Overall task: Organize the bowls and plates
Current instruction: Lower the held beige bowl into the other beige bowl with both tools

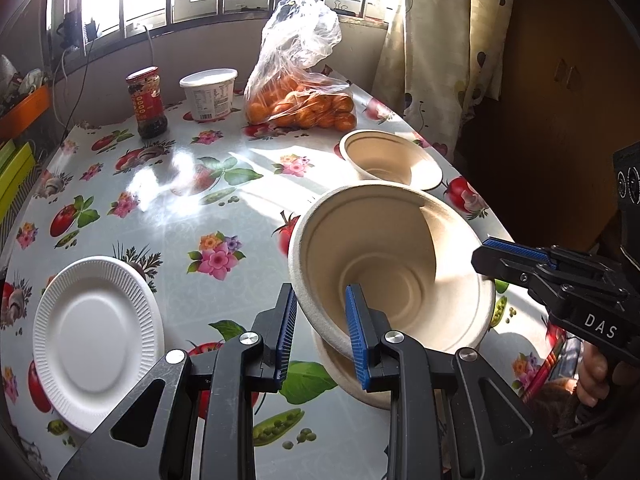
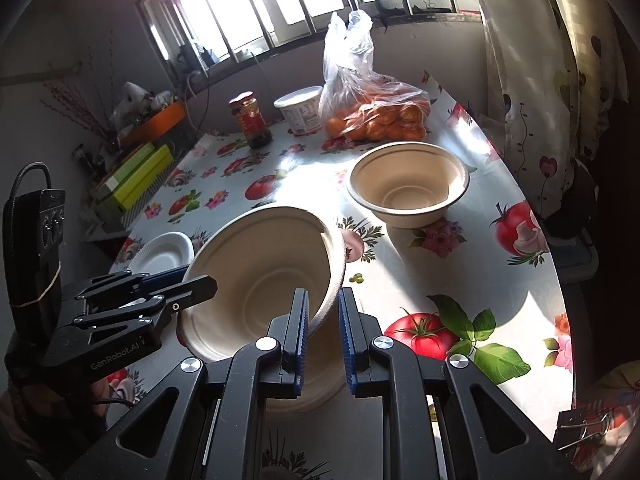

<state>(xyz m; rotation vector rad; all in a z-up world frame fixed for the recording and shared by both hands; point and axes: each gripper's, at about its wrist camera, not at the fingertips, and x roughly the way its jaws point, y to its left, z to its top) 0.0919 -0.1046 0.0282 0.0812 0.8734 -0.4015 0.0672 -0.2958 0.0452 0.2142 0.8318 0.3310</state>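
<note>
A beige paper bowl (image 1: 380,256) (image 2: 264,264) hangs tilted above the flowered tablecloth, held from both sides. My left gripper (image 1: 320,300) (image 2: 192,280) is shut on its near-left rim, and my right gripper (image 2: 322,300) (image 1: 500,256) is shut on the opposite rim. A second beige bowl (image 1: 384,160) (image 2: 408,184) stands upright on the table beyond the held one, in sunlight. A white ridged paper plate (image 1: 96,336) (image 2: 168,256) lies flat at the near left of the table, apart from both grippers.
At the table's far end stand a red-labelled jar (image 1: 146,102), a white tub (image 1: 210,94) and a plastic bag of oranges (image 1: 300,108). The table edge (image 1: 472,184) curves along the right by a curtain (image 1: 444,40). Green boxes (image 2: 132,176) sit off the left side.
</note>
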